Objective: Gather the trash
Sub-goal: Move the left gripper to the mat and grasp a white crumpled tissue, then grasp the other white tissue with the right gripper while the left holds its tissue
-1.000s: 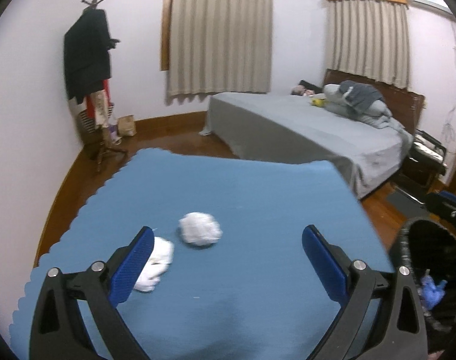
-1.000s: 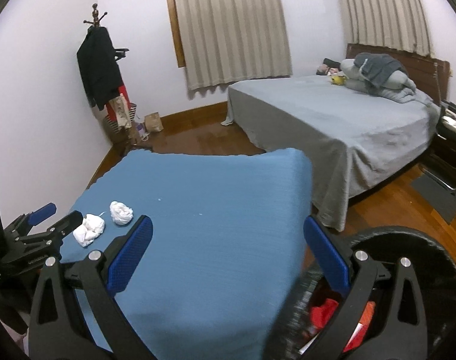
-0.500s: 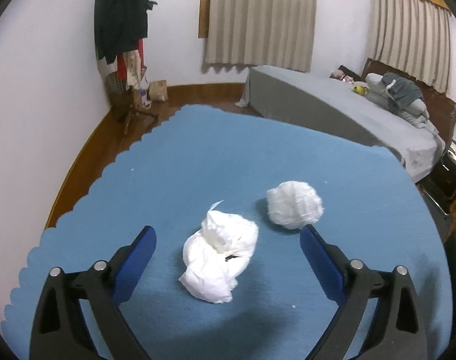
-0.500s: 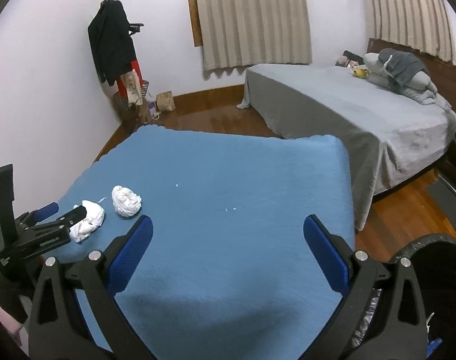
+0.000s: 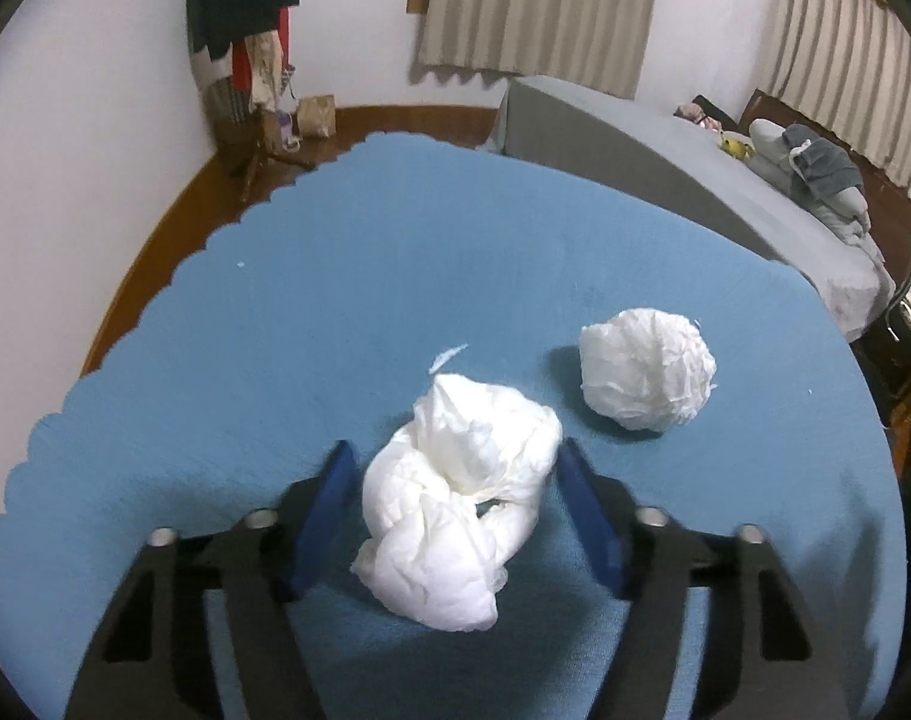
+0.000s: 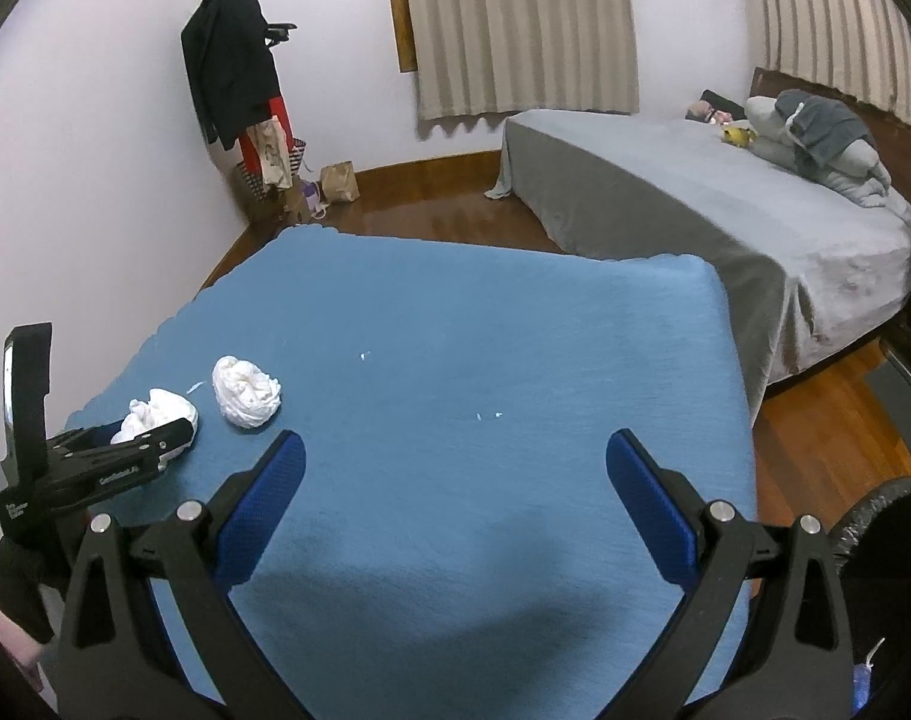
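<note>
Two crumpled white tissue wads lie on a blue cloth-covered table [image 5: 275, 312]. The nearer wad [image 5: 461, 498] sits between the blue pads of my left gripper [image 5: 455, 492], whose jaws have narrowed around it; the pads stand close to its sides, and I cannot tell if they touch. The rounder wad [image 5: 647, 378] lies just beyond to the right. In the right wrist view the left gripper [image 6: 149, 438] is at the nearer wad [image 6: 155, 414], next to the rounder wad [image 6: 245, 390]. My right gripper [image 6: 455, 480] is open and empty above the table's near part.
A black-lined trash bin [image 6: 893, 528] stands at the table's right front corner. A grey bed [image 6: 725, 222] lies beyond the table. A coat rack [image 6: 239, 90] with clothes stands at the far left wall. Small white scraps [image 6: 488, 416] lie mid-table.
My left gripper swung left over the table, came down around the nearer wad, and its jaws narrowed onto it. The right gripper moved away from the bin, over the table.
</note>
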Demonstrator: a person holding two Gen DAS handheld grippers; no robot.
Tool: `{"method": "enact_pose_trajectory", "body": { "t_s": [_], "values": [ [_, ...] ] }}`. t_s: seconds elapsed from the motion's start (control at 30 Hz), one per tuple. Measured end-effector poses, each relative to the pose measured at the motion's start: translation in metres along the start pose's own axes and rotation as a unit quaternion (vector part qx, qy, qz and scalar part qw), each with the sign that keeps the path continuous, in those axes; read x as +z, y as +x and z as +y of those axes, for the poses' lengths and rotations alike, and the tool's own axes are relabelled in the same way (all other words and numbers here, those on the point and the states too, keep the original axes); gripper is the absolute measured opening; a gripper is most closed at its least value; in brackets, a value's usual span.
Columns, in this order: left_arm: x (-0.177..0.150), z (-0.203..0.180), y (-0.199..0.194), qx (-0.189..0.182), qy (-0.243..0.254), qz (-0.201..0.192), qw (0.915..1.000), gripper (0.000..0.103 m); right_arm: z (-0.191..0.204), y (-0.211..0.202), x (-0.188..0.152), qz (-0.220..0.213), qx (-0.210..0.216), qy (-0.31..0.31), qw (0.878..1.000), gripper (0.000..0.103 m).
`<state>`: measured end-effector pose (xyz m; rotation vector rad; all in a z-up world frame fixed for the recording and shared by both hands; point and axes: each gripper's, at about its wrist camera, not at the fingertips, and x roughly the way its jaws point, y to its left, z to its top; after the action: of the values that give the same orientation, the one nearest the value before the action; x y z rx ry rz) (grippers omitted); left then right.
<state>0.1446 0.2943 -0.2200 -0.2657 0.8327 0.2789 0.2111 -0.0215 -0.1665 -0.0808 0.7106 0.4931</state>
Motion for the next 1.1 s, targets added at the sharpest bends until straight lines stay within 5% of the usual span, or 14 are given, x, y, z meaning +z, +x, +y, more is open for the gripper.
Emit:
{"method": "enact_pose_trajectory", "body": {
  "t_s": [0.23,0.67,1.1],
  "values": [
    [0.001,0.001,-0.007,-0.013,0.007,-0.014,0.9998,0.040,0.010,0.007,0.002,0.002,0.005,-0.008,1.000,0.098],
    [0.009,0.027,-0.027,0.017,-0.008,-0.049,0.9986,0.039,0.054,0.040,0.023,0.000,0.038,-0.024,0.999,0.098],
    [0.008,0.066,-0.029,0.045,-0.035,-0.050,0.9971,0.039,0.107,0.093,0.026,0.041,0.055,-0.062,0.996,0.097]
  ]
}}
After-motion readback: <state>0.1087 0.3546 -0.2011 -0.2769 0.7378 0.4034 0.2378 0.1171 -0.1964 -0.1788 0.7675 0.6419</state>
